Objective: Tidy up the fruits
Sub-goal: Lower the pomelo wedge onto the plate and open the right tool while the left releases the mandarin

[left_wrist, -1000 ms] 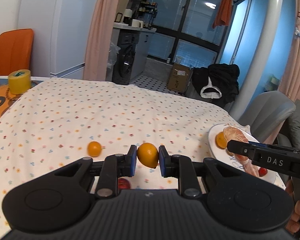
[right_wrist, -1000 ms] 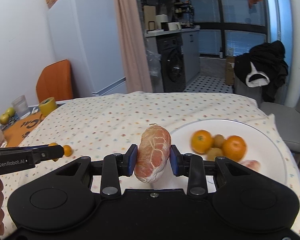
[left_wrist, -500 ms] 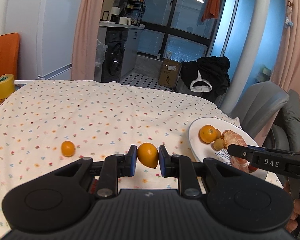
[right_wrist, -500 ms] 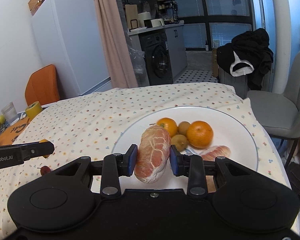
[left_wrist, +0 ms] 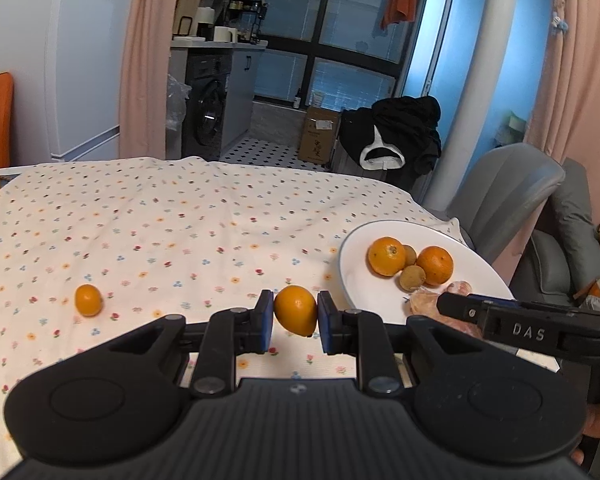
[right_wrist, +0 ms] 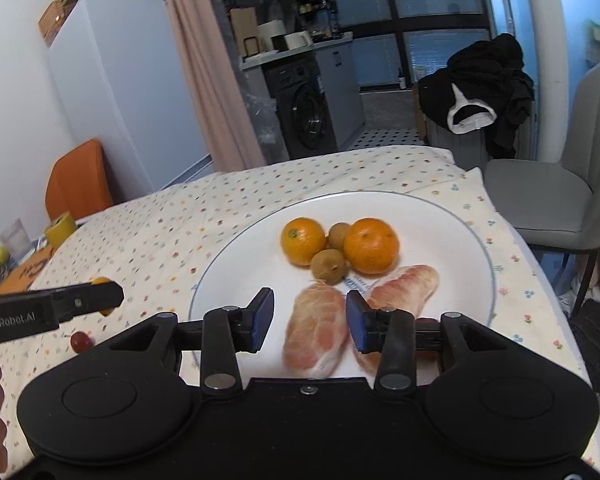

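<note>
Right wrist view: a peeled pomelo segment (right_wrist: 316, 330) lay on the white plate (right_wrist: 452, 224), between the blue pads of the right gripper (right_wrist: 308, 322). The jaws stood apart; the left pad was clear of the fruit and the right pad sat just beside it, so nothing was clamped. A second peeled segment (right_wrist: 404, 286) lay just right of the first, partly behind the right finger. Further back on the plate sat two oranges (right_wrist: 303, 241) (right_wrist: 371, 245), with two small brown fruits, one (right_wrist: 329, 266) in front of the gap between them and one (right_wrist: 339, 235) behind it, all bunched together. The plate rested on a flowered tablecloth (right_wrist: 172, 240). At the left edge the left gripper's side showed, with a small red fruit (right_wrist: 81, 341) on the cloth below it.

Left wrist view: the left gripper (left_wrist: 295, 316) was closed on a small orange (left_wrist: 296, 310), held above the tablecloth (left_wrist: 160, 224) just left of the plate (left_wrist: 350, 272). Another small orange (left_wrist: 88, 300) lay on the cloth well to the left. The plate's oranges and brown fruits showed at the right, and the right gripper (left_wrist: 444, 303) reached in over the plate's near edge, hiding most of the segments. A grey chair (left_wrist: 508, 188) stood beyond the table's right end.
</note>
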